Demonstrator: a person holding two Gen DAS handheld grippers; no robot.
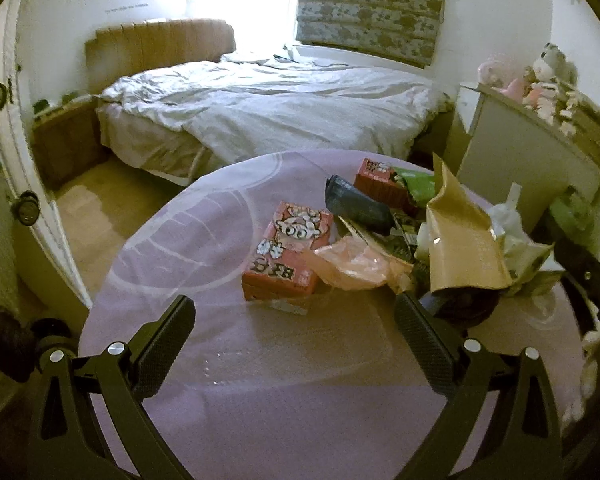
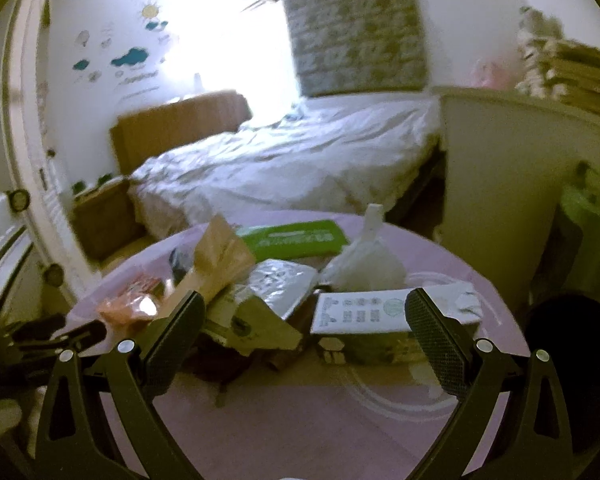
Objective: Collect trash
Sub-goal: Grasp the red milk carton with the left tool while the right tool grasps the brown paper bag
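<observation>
Here, a round counter [image 1: 228, 420] with a lilac cloth is seen from two cameras, with a pile of trash spread over its far right part. In the left wrist view, the left gripper [image 1: 294, 324] is held wide open above the bare near side of the counter, and nothing is held between its fingers. Just beyond it a red carton [image 1: 286, 250] with a cartoon face lies flat, and a crumpled orange wrapper [image 1: 356, 262] is touching its right edge. Behind these, a dark rolled object [image 1: 356, 202] rests in front of a second red carton [image 1: 380, 178], with a green packet [image 1: 416, 184] beside it. A torn brown paper bag [image 1: 460, 232] stands upright to the right, with crumpled white plastic [image 1: 508, 220] just behind it.

In the right wrist view, the right gripper [image 2: 306, 316] is also spread wide and is holding nothing. Between and just beyond its fingers lie a white printed box [image 2: 364, 314], a silver foil pouch [image 2: 284, 284] and a knotted white plastic bag [image 2: 368, 260]. A green flat box [image 2: 296, 240] lies further back, and the brown paper bag [image 2: 216, 260] rises to the left. This view is somewhat blurred. A bed [image 1: 268, 108] with rumpled white bedding is seen behind the counter.
</observation>
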